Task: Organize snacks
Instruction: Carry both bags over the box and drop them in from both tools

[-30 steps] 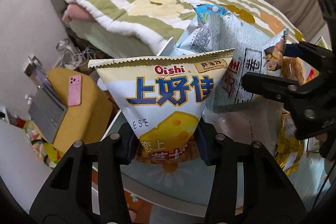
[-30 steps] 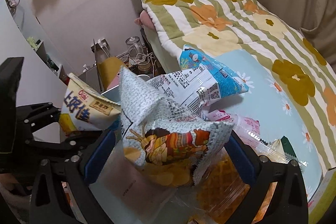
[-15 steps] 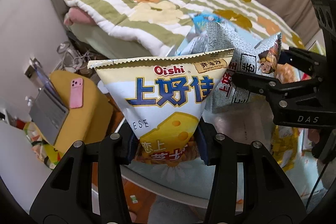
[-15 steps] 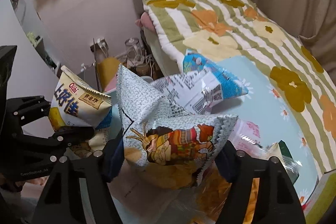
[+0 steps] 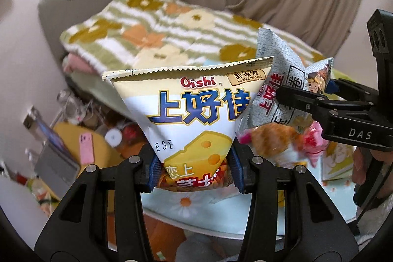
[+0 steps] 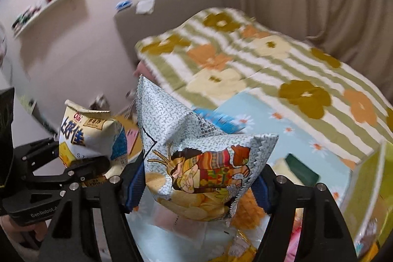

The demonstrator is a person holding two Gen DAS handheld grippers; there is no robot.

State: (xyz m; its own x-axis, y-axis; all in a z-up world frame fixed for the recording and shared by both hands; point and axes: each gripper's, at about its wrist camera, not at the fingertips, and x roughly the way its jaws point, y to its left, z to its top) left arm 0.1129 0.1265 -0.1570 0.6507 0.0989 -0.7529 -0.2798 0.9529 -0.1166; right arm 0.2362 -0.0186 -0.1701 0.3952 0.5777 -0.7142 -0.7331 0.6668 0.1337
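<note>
A: Left wrist view, starting at the left: what shows?

B: A pink phone (image 5: pixel 86 148) lies on a yellow seat at lower left. At centre the left hand-held gripper (image 5: pixel 194 170) is clamped on the bottom of the Oishi cheese snack bag (image 5: pixel 194 114); both blue pads press its sides and the bag stands upright above them. Behind it is the striped flower quilt (image 5: pixel 157 36) on the bed.

A: And on the right?

B: The right hand-held gripper (image 5: pixel 304 90) reaches in from the right edge, pinching the speckled grey chip bag (image 5: pixel 275 80), which touches the Oishi bag's upper right corner.

A: The right wrist view?

B: The Oishi bag (image 6: pixel 91 136) sits at centre left in the left gripper (image 6: pixel 98 171). At centre the right gripper (image 6: pixel 201 183) is closed on the chip bag (image 6: pixel 196 158), its pads squeezing the lower half. Below lie more snack packets (image 6: pixel 245 213) on the light blue daisy cloth (image 6: pixel 270 119).
</note>
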